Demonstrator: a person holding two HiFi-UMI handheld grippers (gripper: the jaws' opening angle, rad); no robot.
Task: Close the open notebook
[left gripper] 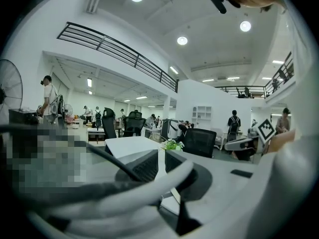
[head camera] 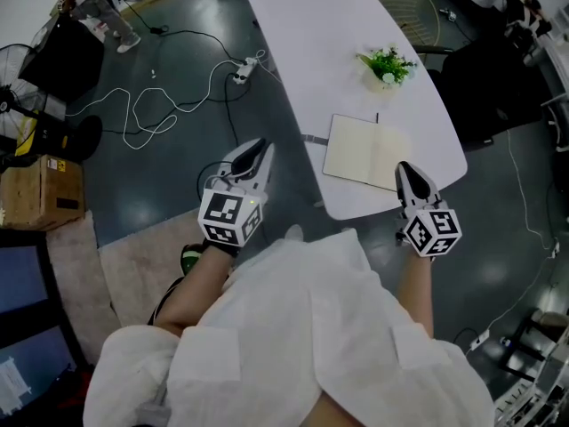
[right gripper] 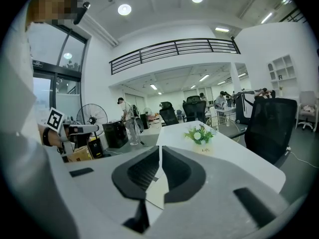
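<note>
The open notebook [head camera: 364, 152] lies flat with its cream pages up near the front edge of the white table [head camera: 311, 25]. My right gripper [head camera: 403, 167] hovers at the notebook's front right corner, its tips over the page edge. In the right gripper view its jaws [right gripper: 160, 156] stand apart by a narrow slit with nothing gripped, and a cream page [right gripper: 157, 192] shows through the gap. My left gripper [head camera: 259, 146] hangs over the floor, left of the table and short of the notebook. Its jaws [left gripper: 160, 157] are slightly apart and hold nothing.
A small potted plant [head camera: 387, 65] stands on the table beyond the notebook. A power strip and cables [head camera: 244, 68] lie on the floor at the left, a cardboard box [head camera: 40, 189] further left. A black office chair [head camera: 489, 87] stands to the table's right. A rug [head camera: 133, 256] lies underfoot.
</note>
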